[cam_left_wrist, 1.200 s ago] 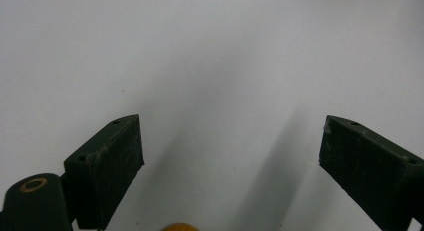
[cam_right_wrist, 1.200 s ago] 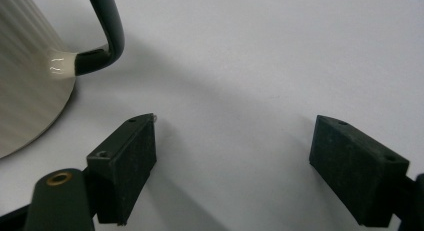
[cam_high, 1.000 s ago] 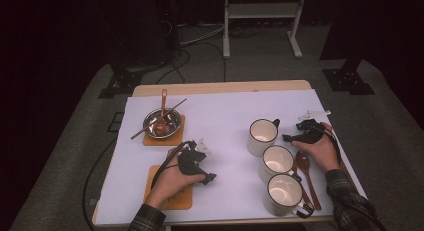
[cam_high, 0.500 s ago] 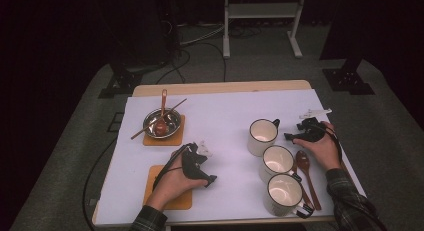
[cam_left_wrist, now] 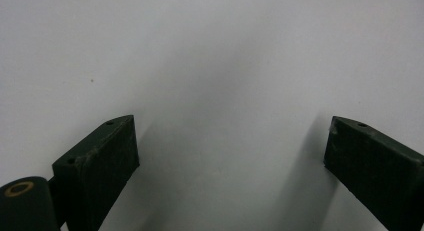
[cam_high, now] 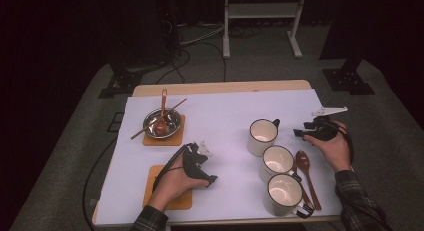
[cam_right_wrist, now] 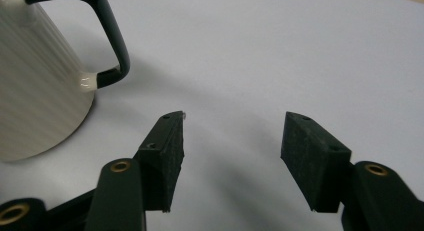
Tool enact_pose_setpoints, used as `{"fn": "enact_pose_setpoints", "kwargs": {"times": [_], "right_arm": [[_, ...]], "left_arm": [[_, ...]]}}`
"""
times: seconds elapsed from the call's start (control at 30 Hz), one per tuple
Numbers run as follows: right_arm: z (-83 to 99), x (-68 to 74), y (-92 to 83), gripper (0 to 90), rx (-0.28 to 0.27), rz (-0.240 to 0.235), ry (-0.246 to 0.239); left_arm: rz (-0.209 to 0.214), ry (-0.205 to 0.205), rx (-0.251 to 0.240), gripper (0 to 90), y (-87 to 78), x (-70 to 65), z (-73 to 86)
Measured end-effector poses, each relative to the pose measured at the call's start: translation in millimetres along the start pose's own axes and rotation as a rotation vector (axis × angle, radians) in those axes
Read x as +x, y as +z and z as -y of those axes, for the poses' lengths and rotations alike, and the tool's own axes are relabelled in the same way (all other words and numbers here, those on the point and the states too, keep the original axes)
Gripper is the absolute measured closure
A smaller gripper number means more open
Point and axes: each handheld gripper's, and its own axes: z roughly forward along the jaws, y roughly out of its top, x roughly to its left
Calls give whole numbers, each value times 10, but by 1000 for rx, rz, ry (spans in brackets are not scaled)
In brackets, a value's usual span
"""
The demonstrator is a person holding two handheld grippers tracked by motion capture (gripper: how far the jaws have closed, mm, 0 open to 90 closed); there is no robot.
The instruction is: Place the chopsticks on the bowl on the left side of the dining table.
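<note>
The white-covered worktop (cam_high: 225, 116) carries a mat (cam_high: 177, 132) with a bowl near its far left corner, a bare mat (cam_high: 150, 183) at the near left, and three mugs (cam_high: 276, 161) and a spoon (cam_high: 306, 173) near the right edge.

Cream mug (cam_right_wrist: 40, 86), black handle; white tablecloth (cam_high: 225, 111)

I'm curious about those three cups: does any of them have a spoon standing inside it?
No; in the high view all three cups look empty, and the wooden spoon lies on the table beside them.

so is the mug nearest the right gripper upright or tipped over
Upright. The mug stands on its base on the white table, open mouth up, handle towards the right gripper, whose jaws have just been closing on nothing.
</note>
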Motion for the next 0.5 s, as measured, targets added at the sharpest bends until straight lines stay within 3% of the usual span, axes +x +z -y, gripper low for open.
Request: {"fn": "enact_pose_setpoints", "kwargs": {"times": [0.3,0.5], "right_arm": [[79,-84,-204,468,3,44,-9],[168,-181,-296,512,15,72,13]], "left_arm": [[-1,-2,4,56,1,0,-3],[-3,-11,-4,56,3,-6,4]]}}
